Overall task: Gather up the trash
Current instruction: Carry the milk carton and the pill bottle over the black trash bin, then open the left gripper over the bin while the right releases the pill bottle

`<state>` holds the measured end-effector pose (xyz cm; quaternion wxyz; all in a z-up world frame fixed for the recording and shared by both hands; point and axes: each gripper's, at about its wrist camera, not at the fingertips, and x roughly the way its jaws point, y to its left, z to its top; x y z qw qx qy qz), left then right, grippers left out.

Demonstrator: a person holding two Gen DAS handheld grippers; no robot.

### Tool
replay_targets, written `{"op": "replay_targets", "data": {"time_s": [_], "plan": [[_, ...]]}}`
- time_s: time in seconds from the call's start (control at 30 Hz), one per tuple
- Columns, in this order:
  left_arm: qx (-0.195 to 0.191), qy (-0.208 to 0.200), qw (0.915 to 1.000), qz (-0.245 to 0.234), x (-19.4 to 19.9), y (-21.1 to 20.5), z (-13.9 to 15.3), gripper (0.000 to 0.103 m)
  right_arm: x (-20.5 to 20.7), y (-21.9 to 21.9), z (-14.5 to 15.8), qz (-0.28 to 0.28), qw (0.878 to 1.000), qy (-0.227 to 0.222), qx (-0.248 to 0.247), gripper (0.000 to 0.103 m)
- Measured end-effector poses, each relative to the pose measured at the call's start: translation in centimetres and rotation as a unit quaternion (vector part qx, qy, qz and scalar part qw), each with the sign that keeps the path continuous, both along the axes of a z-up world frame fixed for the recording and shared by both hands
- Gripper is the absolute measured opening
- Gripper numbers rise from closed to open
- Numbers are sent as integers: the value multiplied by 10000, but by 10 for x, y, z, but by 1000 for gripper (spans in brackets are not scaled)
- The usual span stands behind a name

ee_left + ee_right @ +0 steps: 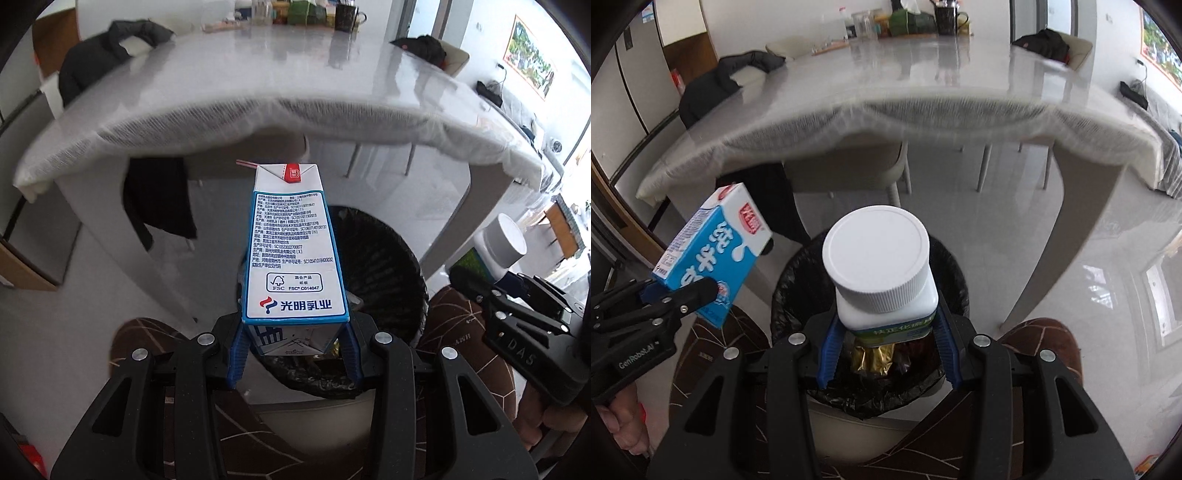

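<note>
Hanging over a bin (798, 280) lined with a black bag, both claws carry trash: the left claw (293, 350) is clamped on the bottom end of a milk carton (291, 251), and the right claw (888, 350) is clamped on the body of a white bottle (882, 280). Gold foil (873, 358) and other scraps already lie in the bin. Beyond it stands a grey table (295, 74) with its blurred edge near, a dark jacket (110, 51) draped on a chair at the left and jars and a mug at the far end. Brown patterned trouser legs (465, 332) flank the bin. The carton's back panel carries small Chinese print, an FSC mark with "C014047", and a red and blue logo; its long axis runs away from the left claw towards the table, red tab and straw at the far end. The bottle's wide ribbed cap likewise points away from its claw, and a green label with Chinese characters shows just above the fingers. The left tool reads "GenRobot.AI", the right one "DAS".
</note>
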<state>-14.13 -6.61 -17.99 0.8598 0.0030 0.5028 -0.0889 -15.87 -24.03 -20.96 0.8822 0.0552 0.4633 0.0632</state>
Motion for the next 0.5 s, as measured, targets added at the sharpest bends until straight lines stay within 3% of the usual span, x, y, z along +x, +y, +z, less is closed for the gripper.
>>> {"op": "replay_targets", "data": {"time_s": [0.17,0.5], "plan": [[-24,330,9994,-115,12,-12,-36,41,4,-5,-22,-59,9998,192,-74,43],[-23,520,9982,-314,29,-46,-67,41,4,-24,-23,-260,9993,192,-206,43]]}}
